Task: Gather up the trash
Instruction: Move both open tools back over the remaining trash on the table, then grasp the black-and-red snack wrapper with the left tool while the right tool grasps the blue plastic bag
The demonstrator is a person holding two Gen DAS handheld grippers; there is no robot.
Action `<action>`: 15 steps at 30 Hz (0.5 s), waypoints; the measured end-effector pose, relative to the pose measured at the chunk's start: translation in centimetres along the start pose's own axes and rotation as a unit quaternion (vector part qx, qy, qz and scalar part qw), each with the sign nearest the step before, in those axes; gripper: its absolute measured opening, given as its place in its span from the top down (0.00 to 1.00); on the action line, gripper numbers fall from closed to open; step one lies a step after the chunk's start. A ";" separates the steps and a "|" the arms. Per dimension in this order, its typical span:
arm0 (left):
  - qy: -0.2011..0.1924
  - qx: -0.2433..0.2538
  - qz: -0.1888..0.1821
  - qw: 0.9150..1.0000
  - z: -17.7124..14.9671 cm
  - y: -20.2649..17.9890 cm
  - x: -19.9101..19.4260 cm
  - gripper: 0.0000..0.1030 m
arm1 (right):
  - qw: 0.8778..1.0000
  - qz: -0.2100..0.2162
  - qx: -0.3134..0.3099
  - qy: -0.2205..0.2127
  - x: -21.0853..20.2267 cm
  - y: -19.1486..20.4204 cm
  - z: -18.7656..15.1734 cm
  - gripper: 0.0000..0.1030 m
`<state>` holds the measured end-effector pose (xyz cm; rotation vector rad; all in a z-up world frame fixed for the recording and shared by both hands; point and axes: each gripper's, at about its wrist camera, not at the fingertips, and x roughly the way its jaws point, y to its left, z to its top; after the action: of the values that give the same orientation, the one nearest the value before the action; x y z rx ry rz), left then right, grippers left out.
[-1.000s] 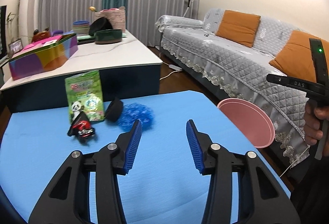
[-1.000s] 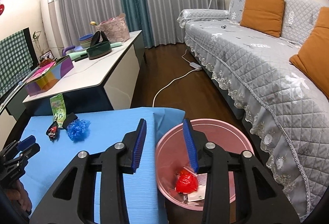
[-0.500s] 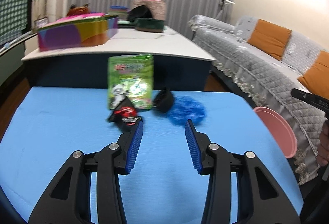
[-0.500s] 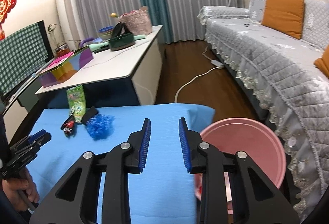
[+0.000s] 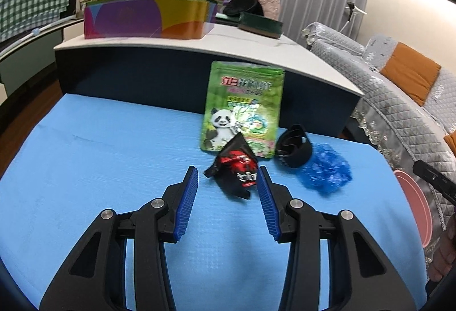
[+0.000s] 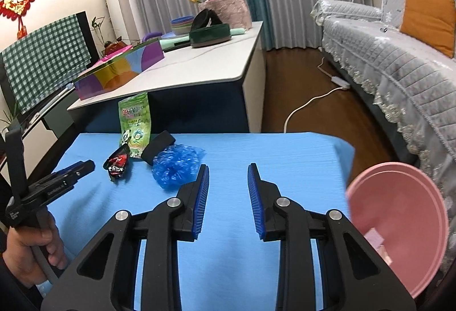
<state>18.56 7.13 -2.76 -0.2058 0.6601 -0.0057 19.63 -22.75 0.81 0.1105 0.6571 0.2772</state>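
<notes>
Left gripper (image 5: 226,182), jaws spread & empty, frames the crumpled black-red foil wrapper (image 5: 236,168) at centre frame: light, crinkly, slippery; pinch its bunched middle. Right gripper (image 6: 228,182) jaws spread, empty.

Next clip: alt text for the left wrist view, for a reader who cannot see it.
The open left gripper points at a black-and-red wrapper lying on a blue mat, not gripping it. Behind it lean a green panda pouch, a black piece and a crumpled blue bag; a pink bin shows at right.
</notes>
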 end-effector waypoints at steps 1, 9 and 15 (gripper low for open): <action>0.003 -0.004 0.002 1.000 0.1 0.2 0.5 0.59 | 1.000 0.004 0.001 0.002 0.5 0.3 0.0 0.71; 0.016 -0.010 0.002 1.000 1.2 0.5 2.6 0.35 | 0.999 0.041 0.006 0.032 5.0 2.2 0.3 0.49; 0.036 -0.009 -0.005 0.999 1.4 0.3 4.3 0.32 | 0.997 0.060 0.010 0.055 8.1 3.5 0.6 0.37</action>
<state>22.82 7.35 -4.35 -0.2269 0.7320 -0.0181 25.40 -17.05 -2.80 0.1545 0.7630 0.3941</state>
